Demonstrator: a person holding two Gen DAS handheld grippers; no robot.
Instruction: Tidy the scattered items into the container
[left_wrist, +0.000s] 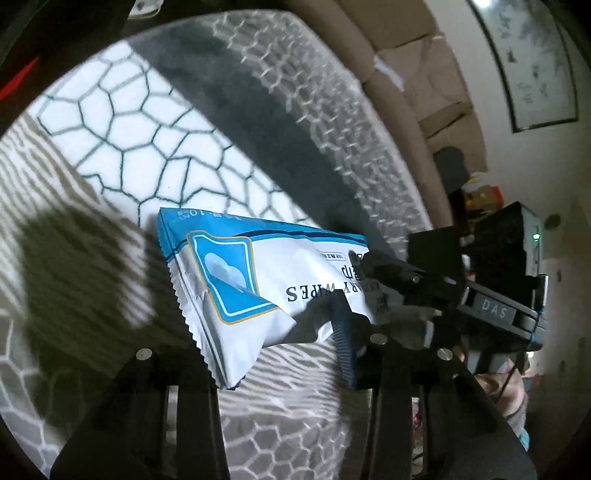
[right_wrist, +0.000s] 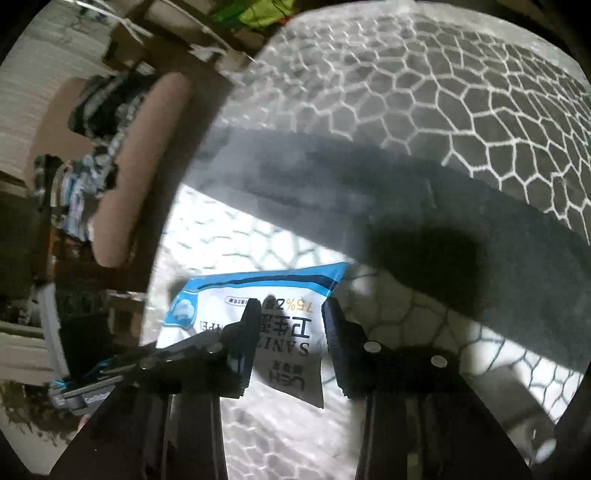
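Observation:
A blue and white pack of sanitary wipes (left_wrist: 258, 288) hangs in the air above the inside of a fabric container (left_wrist: 122, 122) with a honeycomb print and a dark grey rim. The left gripper (left_wrist: 288, 354) has the pack between its fingers, the blue right finger pad (left_wrist: 341, 339) pressing on it. The right gripper (left_wrist: 436, 291) reaches in from the right and touches the pack's right end. In the right wrist view the pack (right_wrist: 284, 325) sits between the right gripper's (right_wrist: 290, 343) two fingers, with gaps at the sides.
The container's grey outer wall (right_wrist: 461, 92) and dark rim band (right_wrist: 369, 192) fill the right wrist view. A beige sofa with cardboard boxes (left_wrist: 417, 66) and a framed picture (left_wrist: 532, 62) lie beyond. A padded chair arm (right_wrist: 136, 166) stands left.

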